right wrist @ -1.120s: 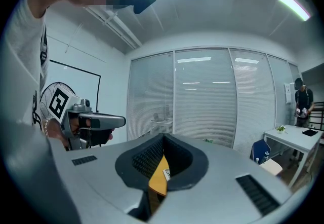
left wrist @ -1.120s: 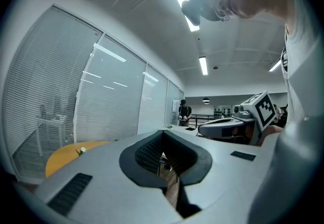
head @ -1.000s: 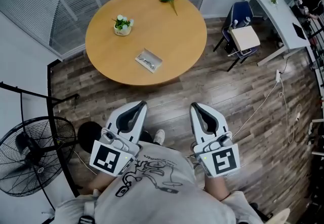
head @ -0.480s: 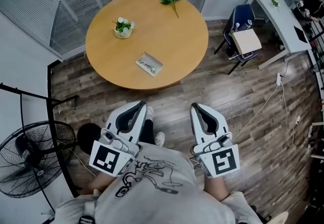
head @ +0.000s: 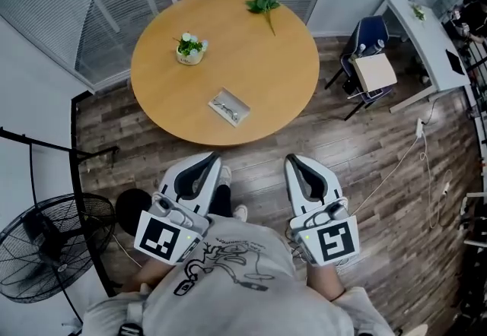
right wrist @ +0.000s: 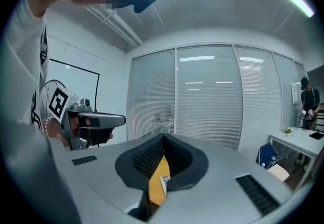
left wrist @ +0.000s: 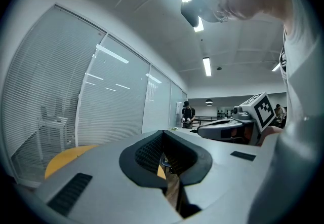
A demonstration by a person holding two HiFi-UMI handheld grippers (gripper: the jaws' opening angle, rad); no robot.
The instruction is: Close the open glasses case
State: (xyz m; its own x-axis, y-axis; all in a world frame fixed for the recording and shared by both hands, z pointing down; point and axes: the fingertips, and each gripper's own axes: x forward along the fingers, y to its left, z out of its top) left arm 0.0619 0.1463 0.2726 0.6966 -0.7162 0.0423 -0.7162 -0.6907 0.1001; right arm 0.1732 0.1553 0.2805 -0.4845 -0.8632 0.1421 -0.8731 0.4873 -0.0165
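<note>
The open glasses case (head: 228, 107), a pale tray with dark-framed glasses lying in it, rests near the front edge of the round wooden table (head: 281, 68). In the head view my left gripper (head: 202, 165) and right gripper (head: 297, 166) are held side by side in front of my body, over the wood floor and short of the table. Both are shut with nothing in them. In the right gripper view, the right gripper (right wrist: 163, 138) shows a slice of table and the case (right wrist: 164, 183) through the opening behind its tips. The left gripper (left wrist: 163, 134) points level toward the table (left wrist: 63, 157).
A small flower pot (head: 190, 49) and a green sprig (head: 263, 4) sit on the table's far half. A standing fan (head: 42, 243) is at lower left. A blue chair (head: 369, 53), a white desk (head: 422, 30) and a floor cable (head: 415, 141) lie to the right. Blinds line the far wall.
The table and case have slid lower and nearer in the head view as I step toward them. Both grippers stay shut and level in front of my body.
</note>
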